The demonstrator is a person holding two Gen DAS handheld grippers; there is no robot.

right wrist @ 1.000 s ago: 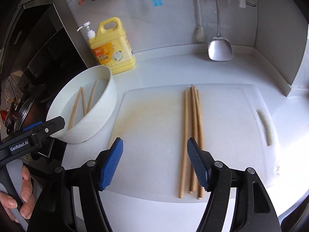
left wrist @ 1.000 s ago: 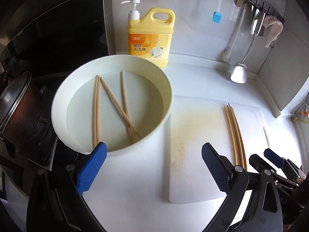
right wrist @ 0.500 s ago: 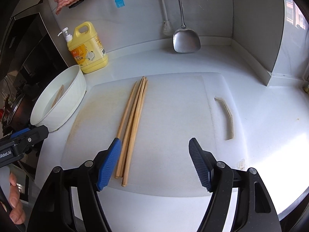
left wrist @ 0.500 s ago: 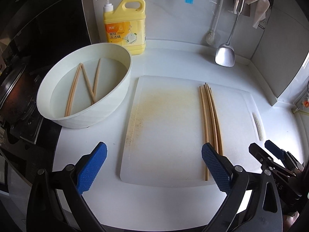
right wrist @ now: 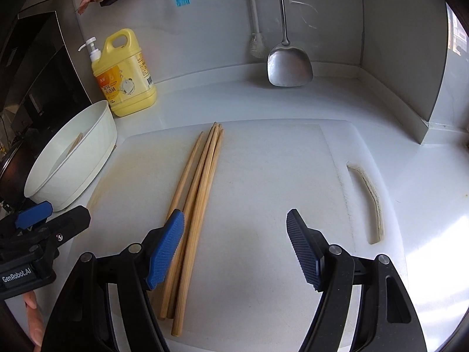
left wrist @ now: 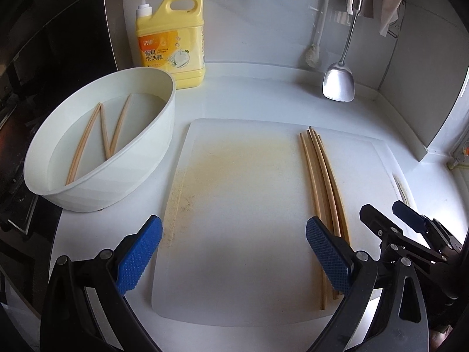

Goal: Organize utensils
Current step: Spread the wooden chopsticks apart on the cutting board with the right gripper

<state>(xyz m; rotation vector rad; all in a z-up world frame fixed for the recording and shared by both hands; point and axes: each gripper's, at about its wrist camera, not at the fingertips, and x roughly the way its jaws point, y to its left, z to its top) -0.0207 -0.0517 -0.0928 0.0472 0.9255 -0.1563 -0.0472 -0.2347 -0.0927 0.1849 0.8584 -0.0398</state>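
Both spread fingers (left wrist: 234,256) (right wrist: 234,248) hide chopsticks' (right wrist: 202,176) near ends (nothing gripped).

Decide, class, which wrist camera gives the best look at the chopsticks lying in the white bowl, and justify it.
The left wrist view. It looks down into the white bowl, showing three chopsticks in the bowl lying in water. In the right wrist view the bowl sits side-on at the edge and only a sliver of one stick shows above the rim.

Four chopsticks (right wrist: 199,205) on one board (right wrist: 278,190), three chopsticks (left wrist: 102,135) in one bowl (left wrist: 140,170), one bottle (left wrist: 171,41), one spatula (left wrist: 338,82)
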